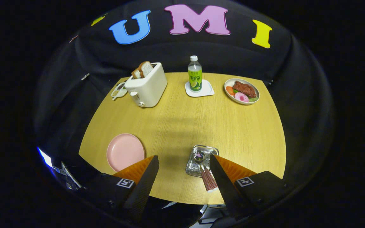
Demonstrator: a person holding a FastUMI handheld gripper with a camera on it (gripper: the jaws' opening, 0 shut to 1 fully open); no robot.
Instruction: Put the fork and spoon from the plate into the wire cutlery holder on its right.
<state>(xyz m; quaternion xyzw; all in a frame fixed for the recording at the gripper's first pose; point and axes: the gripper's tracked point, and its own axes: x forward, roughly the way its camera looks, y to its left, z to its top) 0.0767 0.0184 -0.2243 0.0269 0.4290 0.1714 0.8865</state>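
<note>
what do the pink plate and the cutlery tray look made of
The pink plate looks like matte plastic or glazed ceramic: even colour, soft sheen, no sharp glints. The cutlery tray looks like shiny metal: silvery, perforated, bright reflections. The open gripper hangs above the table, touching neither.

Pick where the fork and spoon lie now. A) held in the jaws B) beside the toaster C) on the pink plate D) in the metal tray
D: both utensils rest in the tray, beside the empty pink plate; the gripper is open.
</note>
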